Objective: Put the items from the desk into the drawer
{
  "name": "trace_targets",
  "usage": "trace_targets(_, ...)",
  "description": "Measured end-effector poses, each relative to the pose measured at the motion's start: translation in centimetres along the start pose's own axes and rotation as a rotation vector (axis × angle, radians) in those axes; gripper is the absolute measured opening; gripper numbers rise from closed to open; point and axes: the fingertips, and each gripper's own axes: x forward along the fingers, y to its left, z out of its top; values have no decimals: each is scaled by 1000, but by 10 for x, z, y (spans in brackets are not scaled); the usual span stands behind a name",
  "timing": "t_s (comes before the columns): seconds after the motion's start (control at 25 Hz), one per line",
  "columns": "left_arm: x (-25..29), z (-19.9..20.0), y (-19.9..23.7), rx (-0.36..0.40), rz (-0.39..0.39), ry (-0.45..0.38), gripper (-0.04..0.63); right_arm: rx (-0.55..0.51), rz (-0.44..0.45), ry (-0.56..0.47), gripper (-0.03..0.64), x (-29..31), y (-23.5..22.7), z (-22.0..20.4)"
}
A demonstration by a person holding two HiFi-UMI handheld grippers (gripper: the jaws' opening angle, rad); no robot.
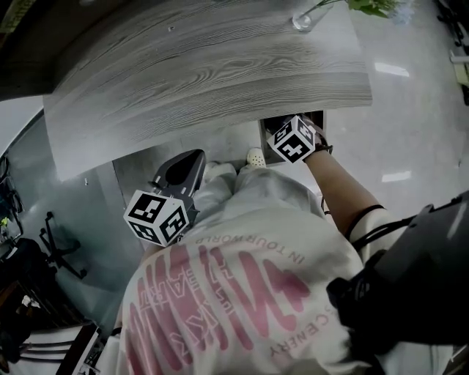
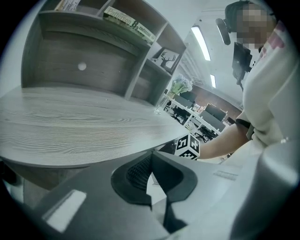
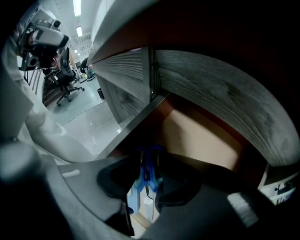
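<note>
Under the grey wood desk [image 1: 205,66] a drawer [image 3: 206,136] is pulled out, with a tan floor. My right gripper [image 3: 147,174] points steeply down into it. A small blue item [image 3: 148,164] stands between its jaws, which are open and sit close on either side of it. Pale blue and white things lie beneath in the drawer. In the head view only the right marker cube [image 1: 293,139] shows, at the desk's edge; the jaws are hidden under it. My left gripper [image 2: 150,158] is shut on nothing and hangs in front of the desk's edge by the person's lap [image 1: 192,160].
A glass vase [image 1: 304,18] with a green plant stands at the desk's far right. A shelf unit [image 2: 93,33] with books rises behind the desk. The person's white shoe [image 1: 255,157] is on the glossy floor below. An office chair [image 1: 58,249] stands to the left.
</note>
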Motion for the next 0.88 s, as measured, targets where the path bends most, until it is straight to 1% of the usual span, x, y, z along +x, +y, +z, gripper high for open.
trace_targets(0.04, -1, 2, 0, 3, -2, -7, 20, 8, -5, 0, 137, -3, -1, 0)
trace_targets(0.12, -4, 6, 1, 11, -11, -23, 20, 32, -21, 0, 147, -12, -5, 0)
trace_targets(0.24, -9, 12, 3, 23, -26, -51, 20, 52, -61, -4, 149, -28, -10, 0)
trace_targets(0.36, -20, 16, 8, 27, -30, -70, 20, 51, -95, -1, 139, -46, -4, 1)
trace_targets(0.52, -24, 35, 23, 56, -52, -128, 20, 64, -226, 3, 56, -79, -17, 2)
trace_targets(0.6, -33, 39, 30, 64, -57, -147, 20, 49, -274, 12, 15, -93, -13, 2)
trace_targets(0.68, -44, 40, 36, 68, -60, -156, 20, 31, -318, 12, 3, -110, -5, 6)
trace_targets(0.76, -52, 44, 41, 74, -74, -170, 20, 66, -368, -12, 3, -131, -6, 15)
trace_targets(0.88, -62, 52, 47, 93, -102, -193, 20, 195, -437, -92, 3, -166, -16, 39)
